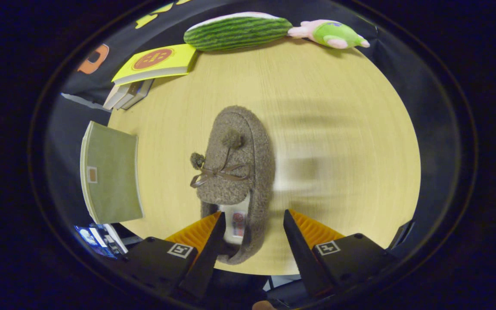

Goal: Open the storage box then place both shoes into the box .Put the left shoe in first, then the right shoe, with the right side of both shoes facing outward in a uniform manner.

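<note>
My hand-held gripper (252,224) is held above the pale wooden surface (338,107), its two fingers spread apart. The heel end of one fuzzy grey-brown slipper (239,150) lies between them. My left finger (213,241) sits over the heel opening; whether it touches I cannot tell. My right finger (293,241) stands clear of the slipper's side.

The slipper's long axis runs straight away from my fingers: heel nearest me, toe pointing ahead toward the far side of the surface. It lies sole down, upper facing up, with a thin brown bow and two pom-poms on the vamp. A white insole label shows in the opening.

Count: one slipper. One olive-green book (110,172) lies flat to the left. One stack of books with a yellow cover on top (155,62) lies at the far left. One green striped cucumber plush (237,30) and one pink-and-green plush toy (332,34) lie along the far edge.
</note>
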Demonstrator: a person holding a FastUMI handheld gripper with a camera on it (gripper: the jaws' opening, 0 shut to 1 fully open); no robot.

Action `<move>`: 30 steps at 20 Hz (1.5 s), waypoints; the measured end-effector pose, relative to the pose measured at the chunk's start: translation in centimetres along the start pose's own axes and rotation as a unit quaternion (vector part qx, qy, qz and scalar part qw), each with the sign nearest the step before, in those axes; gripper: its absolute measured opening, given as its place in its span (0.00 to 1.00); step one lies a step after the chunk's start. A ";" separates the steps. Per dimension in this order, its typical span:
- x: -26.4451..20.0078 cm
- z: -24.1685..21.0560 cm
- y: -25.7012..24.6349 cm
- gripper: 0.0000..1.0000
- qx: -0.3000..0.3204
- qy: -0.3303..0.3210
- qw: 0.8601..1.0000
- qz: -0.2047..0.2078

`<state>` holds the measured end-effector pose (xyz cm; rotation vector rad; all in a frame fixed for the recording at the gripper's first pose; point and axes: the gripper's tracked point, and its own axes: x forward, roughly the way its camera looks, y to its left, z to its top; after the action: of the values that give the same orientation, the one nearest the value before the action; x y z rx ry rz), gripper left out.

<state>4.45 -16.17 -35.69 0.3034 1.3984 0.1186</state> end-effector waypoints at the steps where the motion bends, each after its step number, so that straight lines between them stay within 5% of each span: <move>1: 0.2 -0.1 0.1 0.85 0.003 0.005 1.000 0.006; 3: 0.7 -0.3 0.2 0.78 0.013 0.012 1.000 0.016; 6: 1.4 -0.7 0.1 0.51 0.032 0.024 0.999 0.027; 11: 1.6 -0.8 -0.5 0.33 0.050 0.028 0.998 0.022; 14: 1.3 -0.8 -0.4 0.10 0.049 0.022 0.998 0.011; 23: -1.7 -3.2 3.8 0.06 0.039 0.017 0.999 0.028; 30: -8.1 -4.7 13.9 0.06 0.032 -0.007 0.996 0.080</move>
<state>-0.27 -4.36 -24.75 0.4691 1.3643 0.2043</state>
